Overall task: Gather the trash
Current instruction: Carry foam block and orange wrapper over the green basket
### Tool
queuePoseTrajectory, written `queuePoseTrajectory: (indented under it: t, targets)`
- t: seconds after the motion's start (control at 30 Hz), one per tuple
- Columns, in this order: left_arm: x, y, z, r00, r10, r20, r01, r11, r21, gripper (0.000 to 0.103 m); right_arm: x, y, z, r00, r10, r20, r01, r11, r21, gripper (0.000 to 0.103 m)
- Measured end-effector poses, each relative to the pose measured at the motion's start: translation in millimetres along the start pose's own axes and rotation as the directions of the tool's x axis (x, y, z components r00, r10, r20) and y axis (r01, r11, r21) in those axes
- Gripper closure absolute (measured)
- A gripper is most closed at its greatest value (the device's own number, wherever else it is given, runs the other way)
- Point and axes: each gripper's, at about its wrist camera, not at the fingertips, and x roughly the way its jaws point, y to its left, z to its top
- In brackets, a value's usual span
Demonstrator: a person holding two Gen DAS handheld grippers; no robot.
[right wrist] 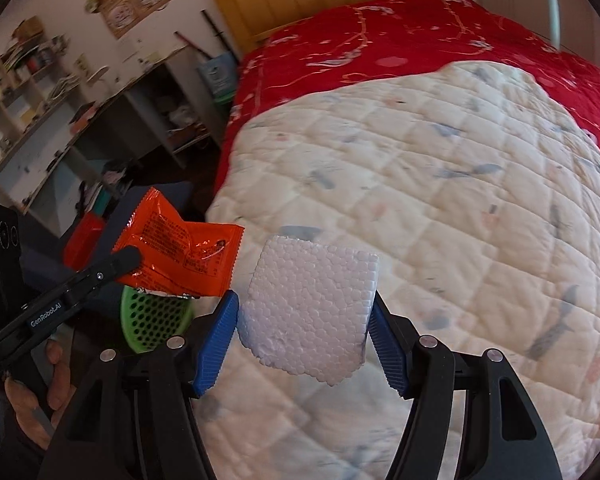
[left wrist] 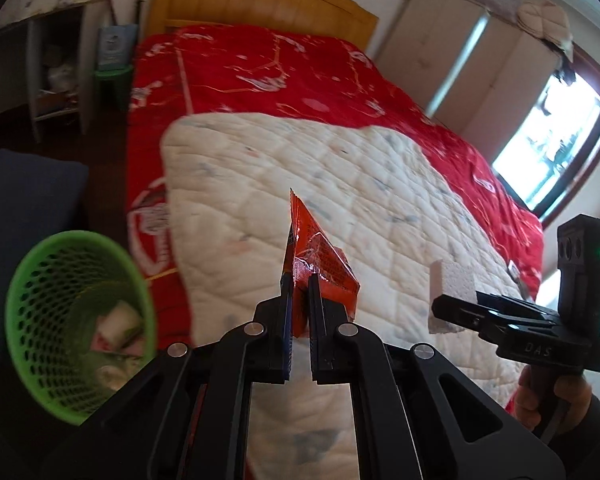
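Note:
My left gripper (left wrist: 300, 280) is shut on an orange-red snack wrapper (left wrist: 320, 264), held up over the white quilt (left wrist: 300, 176). From the right wrist view the same wrapper (right wrist: 176, 252) shows at the left, pinched at the left gripper's tip (right wrist: 134, 258). My right gripper (right wrist: 304, 308) is shut on a white foam block (right wrist: 312, 308), its blue pads (right wrist: 220, 332) pressing both sides. That foam block (left wrist: 448, 284) and right gripper (left wrist: 444, 312) appear at the right of the left wrist view. A green mesh bin (left wrist: 76, 320) holding several pieces of paper trash stands low left, beside the bed.
The bed has a red cover (left wrist: 284, 76) and a wooden headboard (left wrist: 260, 4). A dark blue seat (left wrist: 24, 200) stands behind the bin. Shelves (right wrist: 32, 112) line the left wall, a wardrobe (left wrist: 452, 60) and window (left wrist: 552, 144) the right. A hand (right wrist: 32, 396) holds the left gripper.

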Motion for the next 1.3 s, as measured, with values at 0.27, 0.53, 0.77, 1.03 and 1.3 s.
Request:
queuePoseTrajectory:
  t: [0.27, 0.53, 0.77, 1.03, 1.3]
  targets:
    - [-40, 38, -6, 0.993, 0.103, 0.055, -0.101, 0.994, -0.03, 0.098, 14, 43, -1, 0.999, 0.041, -0.022, -0.042, 0.998, -0.055, 0.041]
    - [-64, 80, -14, 0.976, 0.208, 0.067, -0.203, 0.976, -0.077, 0.098, 27, 82, -1, 0.996, 0.077, -0.041, -0.08, 0.992, -0.102, 0.041]
    - [-71, 108, -23, 0.966, 0.255, 0.053, -0.248, 0.962, -0.112, 0.098, 40, 109, -2, 0.993, 0.093, -0.066, -0.101, 0.985, -0.138, 0.041]
    - [-73, 136, -33, 0.937, 0.349, 0.018, -0.344, 0.93, -0.128, 0.097, 54, 135, -1, 0.991, 0.103, -0.09, -0.117, 0.979, -0.169, 0.041]
    - [-73, 158, -39, 0.919, 0.395, -0.018, -0.393, 0.908, -0.147, 0.097, 66, 156, -2, 0.988, 0.11, -0.11, -0.13, 0.973, -0.193, 0.041]
